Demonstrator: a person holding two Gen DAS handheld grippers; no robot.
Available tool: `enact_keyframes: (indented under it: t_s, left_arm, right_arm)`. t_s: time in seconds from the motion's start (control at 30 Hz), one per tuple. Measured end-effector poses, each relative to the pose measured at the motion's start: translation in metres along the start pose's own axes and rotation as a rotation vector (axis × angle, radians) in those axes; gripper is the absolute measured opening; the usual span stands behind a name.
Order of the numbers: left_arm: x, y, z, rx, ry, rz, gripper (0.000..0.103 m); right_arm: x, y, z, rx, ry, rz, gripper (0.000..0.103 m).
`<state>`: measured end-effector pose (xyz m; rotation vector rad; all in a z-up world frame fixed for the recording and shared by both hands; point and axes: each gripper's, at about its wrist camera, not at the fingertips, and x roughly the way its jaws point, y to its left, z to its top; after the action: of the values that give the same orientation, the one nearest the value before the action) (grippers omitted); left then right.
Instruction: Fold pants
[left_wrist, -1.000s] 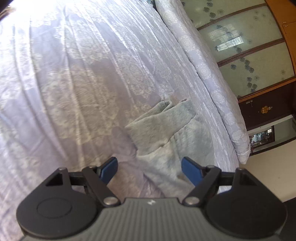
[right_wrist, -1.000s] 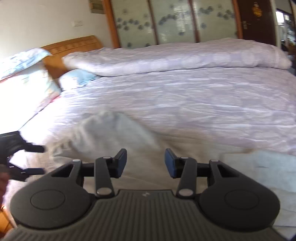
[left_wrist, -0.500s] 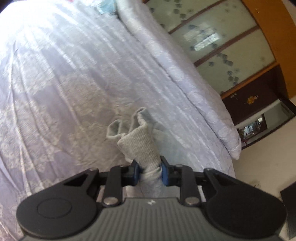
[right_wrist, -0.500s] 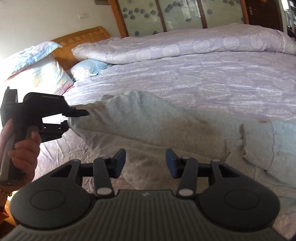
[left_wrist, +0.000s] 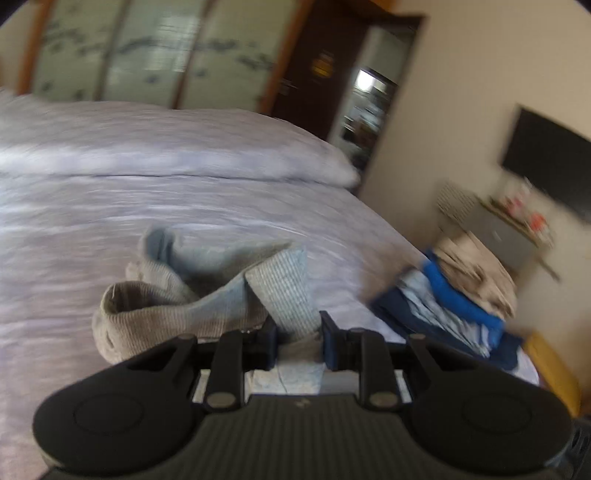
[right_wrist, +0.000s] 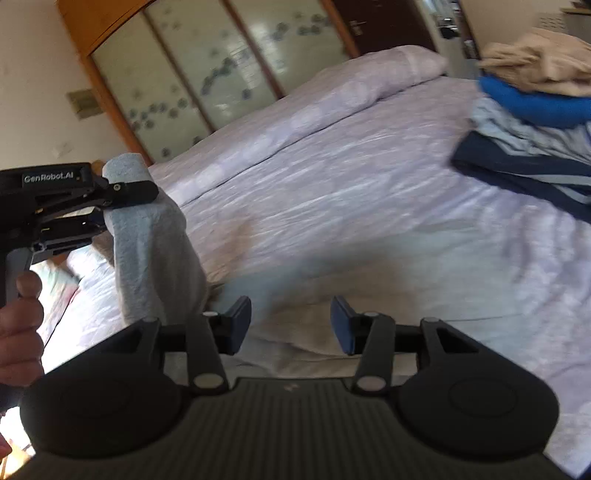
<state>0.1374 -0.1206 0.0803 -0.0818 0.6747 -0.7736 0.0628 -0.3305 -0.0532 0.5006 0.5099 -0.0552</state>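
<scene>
We hold the pants (left_wrist: 207, 302) up over the bed (left_wrist: 110, 206). Our left gripper (left_wrist: 297, 338) pinches the waistband tight. Our right gripper (right_wrist: 290, 325) is wide open with nothing in it. We think this is the lifting step. Next, the right one should grab the hanging cloth.

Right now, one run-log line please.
left gripper: shut on pants, lifted | right gripper: open | bed: clothes pile at corner

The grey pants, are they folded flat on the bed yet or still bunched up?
Bunched up, not folded. The left hand-held gripper is shut on the grey pants, holding them crumpled above the bed.
</scene>
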Motion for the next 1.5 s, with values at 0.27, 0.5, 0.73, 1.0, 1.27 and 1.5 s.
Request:
enact_keyframes:
  t_s: [0.27,0.5,0.73,1.0,1.27,1.5]
  left_arm:
    - [0.062,-0.098,-0.086,0.229,0.300,-0.100,0.037]
    - [-0.012,-0.005,-0.077,-0.014,0.213,0.013,0.049]
    - [-0.038,0.083,-0.093,-0.323,0.230,0.128,0.049]
    - [-0.028,0.101,-0.111,-0.391,0.270,0.132,0.049]
    - [-0.024,0.097,-0.099,-0.384,0.241,0.078,0.056]
    - [-0.002,0.095,-0.088,-0.435,0.265,0.074,0.064]
  right_arm:
    - [-0.057,-0.116,-0.002,0.270,-0.117,-0.194,0.052]
    - [-0.037,-0.110,0.012,0.253,-0.117,-0.041,0.052]
    - [0.025,-0.090,0.047,0.077,-0.025,0.019,0.063]
    - [0.070,-0.062,0.057,-0.101,0.150,0.054,0.023]
    - [0.008,-0.081,0.084,-0.029,-0.029,-0.042,0.015]
    - [0.020,-0.140,0.063,0.208,0.044,-0.092,0.056]
